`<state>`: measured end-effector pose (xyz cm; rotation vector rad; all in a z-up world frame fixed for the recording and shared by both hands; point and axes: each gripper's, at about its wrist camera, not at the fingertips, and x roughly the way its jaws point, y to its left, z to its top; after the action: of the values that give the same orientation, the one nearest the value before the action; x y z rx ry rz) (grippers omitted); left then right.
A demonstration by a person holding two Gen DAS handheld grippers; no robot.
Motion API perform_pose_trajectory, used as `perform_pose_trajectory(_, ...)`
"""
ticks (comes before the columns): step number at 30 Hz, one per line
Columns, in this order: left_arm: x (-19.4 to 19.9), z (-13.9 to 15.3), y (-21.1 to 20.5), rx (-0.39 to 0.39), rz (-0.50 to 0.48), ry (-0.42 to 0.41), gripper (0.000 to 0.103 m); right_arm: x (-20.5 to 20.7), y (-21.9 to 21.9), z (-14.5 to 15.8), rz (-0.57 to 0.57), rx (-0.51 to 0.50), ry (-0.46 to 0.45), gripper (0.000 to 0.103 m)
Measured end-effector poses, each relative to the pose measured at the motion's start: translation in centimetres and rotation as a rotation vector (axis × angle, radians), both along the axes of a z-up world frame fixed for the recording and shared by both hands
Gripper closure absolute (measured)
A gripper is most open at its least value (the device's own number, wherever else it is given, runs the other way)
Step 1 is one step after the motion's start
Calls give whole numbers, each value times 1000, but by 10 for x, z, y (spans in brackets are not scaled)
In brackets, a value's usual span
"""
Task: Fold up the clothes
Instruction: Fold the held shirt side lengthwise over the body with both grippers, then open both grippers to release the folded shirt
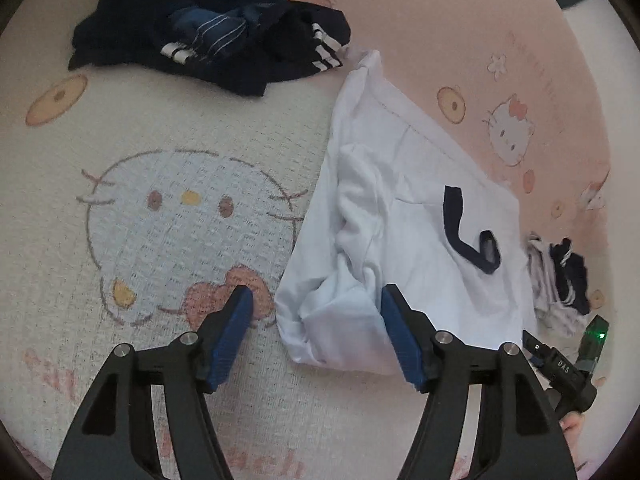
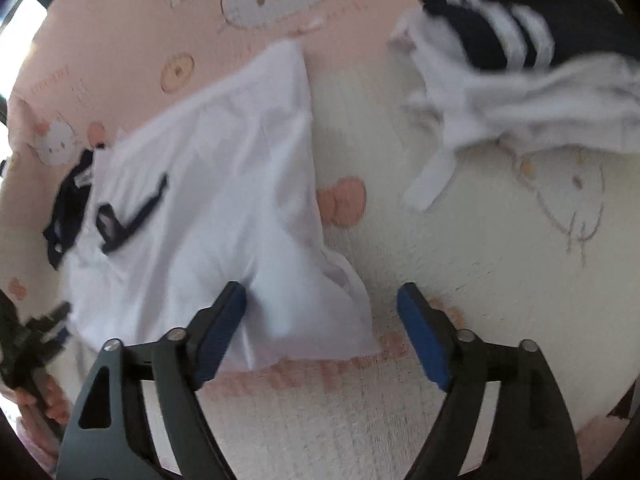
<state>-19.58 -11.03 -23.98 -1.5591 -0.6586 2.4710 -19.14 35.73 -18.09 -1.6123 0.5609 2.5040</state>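
Note:
A white shirt with a navy collar trim (image 1: 408, 216) lies partly folded on the Hello Kitty mat (image 1: 168, 216). My left gripper (image 1: 316, 300) is open, its jaws standing on either side of the shirt's near bunched corner, with nothing held. In the right wrist view the same white shirt (image 2: 208, 184) lies at the left and centre. My right gripper (image 2: 322, 300) is open over the shirt's near corner, its left finger (image 2: 224, 320) resting over the cloth. This view is motion-blurred.
A heap of dark navy clothes with white stripes (image 1: 208, 44) lies at the back of the mat. A small pile of white and navy cloth (image 1: 560, 280) sits right of the shirt. In the right wrist view a loose white garment (image 2: 512, 96) lies under navy striped clothing (image 2: 520, 12).

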Motion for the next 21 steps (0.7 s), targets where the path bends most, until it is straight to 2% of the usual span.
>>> perform_pose_trajectory(1, 0, -3, 2, 10, -13, -2, 70, -2, -7, -1, 23, 44, 2, 20)
perform_pose_trajectory(2, 1, -6, 5, 23, -24, -13, 75, -5, -17, 1, 60, 91, -3, 25)
perform_pose_trajectory(4, 3, -4, 4, 41, -35, -14, 83, -5, -30, 6, 119, 53, 9, 76)
perform_pose_trajectory(6, 9, 3, 2, 75, -37, -13, 85, 2, -41, 11, 142, 10, 15, 81)
perform_pose_trajectory(8, 20, 13, -2, 114, -27, -8, 87, 16, -53, 18, 152, 54, 21, 82)
perform_pose_trajectory(10, 40, 27, -5, 130, -25, 6, 88, 30, -55, 29, 137, 35, 33, 83)
perform_pose_trajectory(12, 71, 34, -7, 109, -21, 13, 89, 48, -59, 41, 129, 34, 53, 83)
perform_pose_trajectory(14, 94, 27, -14, 97, -4, -19, 89, 69, -61, 49, 120, 46, 58, 83)
perform_pose_trajectory(16, 109, 12, -25, 111, 17, -88, 91, 89, -58, 42, 97, 60, 16, 82)
perform_pose_trajectory(17, 114, 10, -31, 108, 29, -97, 91, 97, -53, 32, 83, 57, -29, 82)
perform_pose_trajectory(19, 120, 13, -45, 88, 67, -74, 90, 107, -46, 18, 68, 44, -99, 76)
perform_pose_trajectory(20, 123, 18, -53, 74, 99, -48, 89, 111, -43, 18, 54, 45, -107, 75)
perform_pose_trajectory(21, 128, 22, -62, 75, 128, -21, 87, 115, -41, 20, 36, 54, -104, 68)
